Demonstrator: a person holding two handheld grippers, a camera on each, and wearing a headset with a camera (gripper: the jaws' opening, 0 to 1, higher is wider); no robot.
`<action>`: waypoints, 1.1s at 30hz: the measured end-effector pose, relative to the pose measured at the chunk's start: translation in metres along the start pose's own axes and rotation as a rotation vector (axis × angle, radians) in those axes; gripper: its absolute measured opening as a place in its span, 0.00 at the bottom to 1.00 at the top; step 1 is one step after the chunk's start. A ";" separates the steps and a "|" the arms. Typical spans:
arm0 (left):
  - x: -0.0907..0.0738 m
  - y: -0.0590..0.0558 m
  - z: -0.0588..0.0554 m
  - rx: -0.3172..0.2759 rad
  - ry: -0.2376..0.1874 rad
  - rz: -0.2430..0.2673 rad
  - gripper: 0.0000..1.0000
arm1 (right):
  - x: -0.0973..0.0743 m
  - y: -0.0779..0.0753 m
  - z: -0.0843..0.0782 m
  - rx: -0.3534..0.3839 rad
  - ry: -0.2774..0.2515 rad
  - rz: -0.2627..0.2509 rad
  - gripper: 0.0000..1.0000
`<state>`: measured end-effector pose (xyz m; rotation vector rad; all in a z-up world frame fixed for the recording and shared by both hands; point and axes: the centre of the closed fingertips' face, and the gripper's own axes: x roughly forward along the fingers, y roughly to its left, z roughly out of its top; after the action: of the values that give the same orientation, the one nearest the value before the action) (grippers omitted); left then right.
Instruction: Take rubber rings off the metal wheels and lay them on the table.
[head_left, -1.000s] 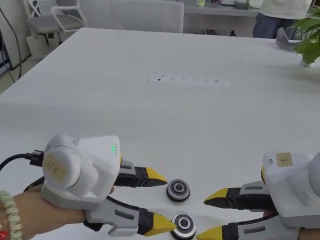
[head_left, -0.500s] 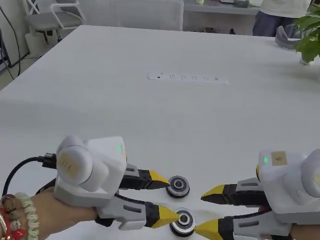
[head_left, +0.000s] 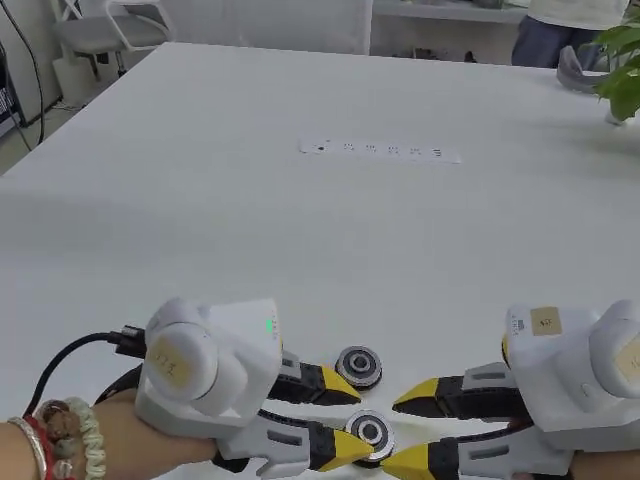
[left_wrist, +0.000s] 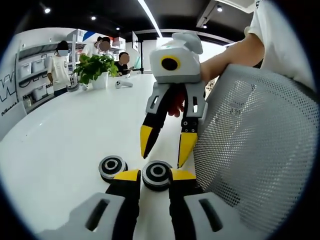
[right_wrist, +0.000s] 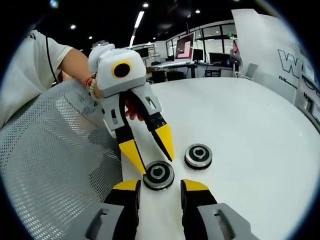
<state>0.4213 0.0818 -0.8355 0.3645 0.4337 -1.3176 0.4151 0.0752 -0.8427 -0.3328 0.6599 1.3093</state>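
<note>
Two small round metal wheels, each wearing a black rubber ring, lie close together on a broad white desk (head_left: 300, 240), near the edge where the person stands. The nearer wheel (head_left: 370, 432) sits between both tools. The farther wheel (head_left: 358, 366) rests just beyond it, apart and untouched.

The left hand-held gripper (head_left: 353, 418), white-bodied with black jaws and yellow tips, comes in from the left. A second ago its jaws were spread wide. Now they have narrowed to the nearer wheel's width, and in the left gripper view the two yellow tips touch the rim on opposite sides. It appears to be clamped on that wheel, though how firmly cannot be told.

The right hand-held gripper (head_left: 397, 433) has crept in from the right over the same second. Its jaws stand well apart and hold nothing. In the right gripper view the nearer wheel lies just ahead of the gap between its tips.

No ring lies loose on the desk, so the task looks to be at its start. The change likely means the left tool is steadying the wheel so the right one can catch the rubber's edge and peel it off.
</note>
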 end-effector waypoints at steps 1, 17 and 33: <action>0.001 -0.001 -0.001 0.005 0.003 -0.001 0.16 | 0.000 -0.001 0.001 -0.003 -0.003 -0.002 0.28; 0.004 -0.001 0.004 0.065 -0.007 0.004 0.08 | 0.007 0.000 -0.006 -0.051 0.040 -0.007 0.24; 0.004 0.009 0.005 0.118 -0.013 0.036 0.07 | 0.008 -0.010 -0.004 -0.049 0.028 -0.052 0.18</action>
<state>0.4312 0.0779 -0.8336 0.4599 0.3384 -1.3132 0.4240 0.0763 -0.8521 -0.4062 0.6393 1.2749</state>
